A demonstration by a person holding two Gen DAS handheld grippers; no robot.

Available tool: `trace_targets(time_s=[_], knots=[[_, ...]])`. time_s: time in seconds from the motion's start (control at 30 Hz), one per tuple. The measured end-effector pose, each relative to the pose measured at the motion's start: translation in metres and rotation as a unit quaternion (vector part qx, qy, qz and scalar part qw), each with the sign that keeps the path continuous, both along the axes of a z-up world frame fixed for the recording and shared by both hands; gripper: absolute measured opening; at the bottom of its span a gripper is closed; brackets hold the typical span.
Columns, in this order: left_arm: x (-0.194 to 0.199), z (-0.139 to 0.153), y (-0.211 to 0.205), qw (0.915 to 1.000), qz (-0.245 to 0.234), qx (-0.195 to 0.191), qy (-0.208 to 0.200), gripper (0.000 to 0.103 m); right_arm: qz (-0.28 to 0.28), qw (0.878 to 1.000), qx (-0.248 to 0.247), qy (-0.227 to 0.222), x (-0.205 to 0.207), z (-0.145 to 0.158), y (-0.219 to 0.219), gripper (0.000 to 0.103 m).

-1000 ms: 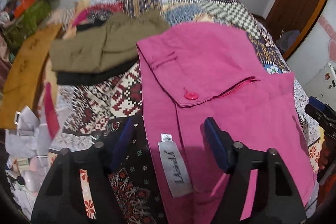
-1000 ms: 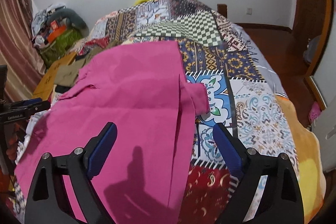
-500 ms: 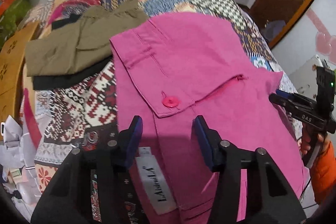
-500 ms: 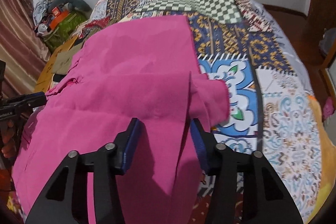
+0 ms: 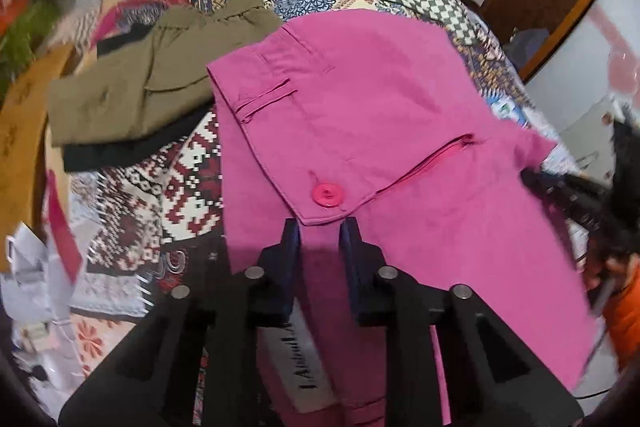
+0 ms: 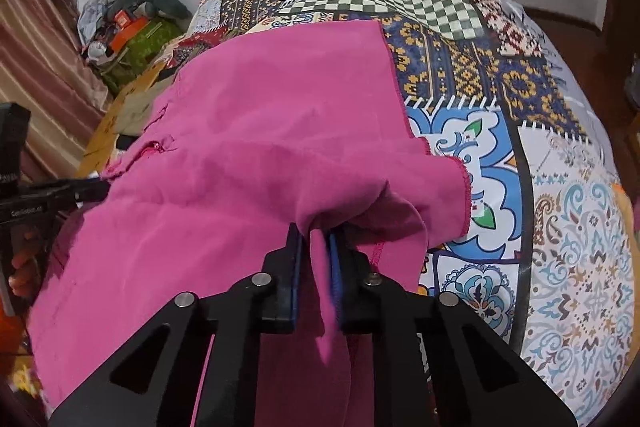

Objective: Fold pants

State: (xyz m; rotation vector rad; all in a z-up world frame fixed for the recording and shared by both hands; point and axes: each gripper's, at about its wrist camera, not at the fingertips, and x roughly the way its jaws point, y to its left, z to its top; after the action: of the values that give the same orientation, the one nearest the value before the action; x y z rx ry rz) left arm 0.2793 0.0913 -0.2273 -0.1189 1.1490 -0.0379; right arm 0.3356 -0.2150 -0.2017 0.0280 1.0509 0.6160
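Pink pants (image 5: 360, 115) lie spread on a patchwork bedspread (image 5: 168, 203). In the left wrist view their waistband faces me, with a pink button (image 5: 327, 194) and a white label (image 5: 304, 367). My left gripper (image 5: 320, 227) is closing, and its blue pads pinch the waistband just below the button. In the right wrist view the pink pants (image 6: 260, 131) show their hem end. There my right gripper (image 6: 316, 231) is closing too, its pads pressed on a bunched fold of pink cloth by the hem.
An olive garment (image 5: 132, 95) lies on a black one (image 5: 120, 151) at the left of the bed. Brown cardboard (image 5: 20, 131) and a pile of clutter (image 6: 132, 23) stand beyond the left edge. The bedspread (image 6: 520, 187) is bare to the right.
Both grippers went from wide open to closed on the pink cloth. The left one moved in onto the waistband below the button. The right one dropped onto the hem fold.
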Motion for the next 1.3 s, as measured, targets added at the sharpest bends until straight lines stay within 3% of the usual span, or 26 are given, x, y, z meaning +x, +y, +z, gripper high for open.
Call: trace_targets(time_s=[0.27, 0.57, 0.67, 0.93, 0.97, 1.0, 1.03, 1.07, 1.1, 1.17, 1.3], knots=[[-0.003, -0.005, 0.003, 0.9994, -0.001, 0.033, -0.006, 0.022, -0.001, 0.999, -0.040, -0.019, -0.002, 0.000, 0.001, 0.006], [-0.008, -0.006, 0.002, 0.9984, 0.003, 0.055, -0.013, 0.031, -0.057, 0.995, -0.081, -0.017, -0.001, -0.006, -0.026, 0.001], [-0.009, -0.004, 0.004, 0.9985, 0.004, 0.053, -0.017, 0.034, -0.081, 0.995, -0.060, 0.001, -0.001, -0.005, -0.050, 0.002], [-0.010, 0.015, 0.013, 0.9984, 0.025, 0.046, -0.022, 0.042, -0.095, 0.994, -0.043, -0.019, -0.009, 0.021, -0.069, 0.003], [-0.010, 0.018, 0.015, 0.9983, 0.028, 0.044, -0.026, 0.047, -0.095, 0.994, -0.042, -0.021, -0.010, 0.023, -0.068, 0.005], [-0.009, 0.022, 0.017, 0.9981, 0.032, 0.043, -0.031, 0.060, -0.097, 0.994, -0.039, -0.023, -0.008, 0.025, -0.068, 0.007], [-0.008, 0.026, 0.020, 0.9976, 0.036, 0.043, -0.041, 0.072, -0.098, 0.994, -0.034, -0.023, -0.004, 0.027, -0.067, 0.013], [-0.008, 0.030, 0.022, 0.9970, 0.040, 0.045, -0.050, 0.075, -0.101, 0.994, -0.029, -0.024, -0.002, 0.028, -0.066, 0.021], [-0.006, 0.033, 0.024, 0.9962, 0.045, 0.049, -0.057, 0.078, -0.105, 0.994, -0.026, -0.026, -0.002, 0.029, -0.066, 0.026], [0.002, 0.035, 0.027, 0.9958, 0.049, 0.051, -0.058, 0.078, -0.121, 0.992, -0.020, -0.036, 0.004, 0.032, -0.064, 0.050], [0.023, 0.029, 0.032, 0.9973, 0.055, 0.024, -0.043, 0.078, -0.133, 0.990, -0.007, -0.045, 0.014, 0.034, -0.061, 0.053]])
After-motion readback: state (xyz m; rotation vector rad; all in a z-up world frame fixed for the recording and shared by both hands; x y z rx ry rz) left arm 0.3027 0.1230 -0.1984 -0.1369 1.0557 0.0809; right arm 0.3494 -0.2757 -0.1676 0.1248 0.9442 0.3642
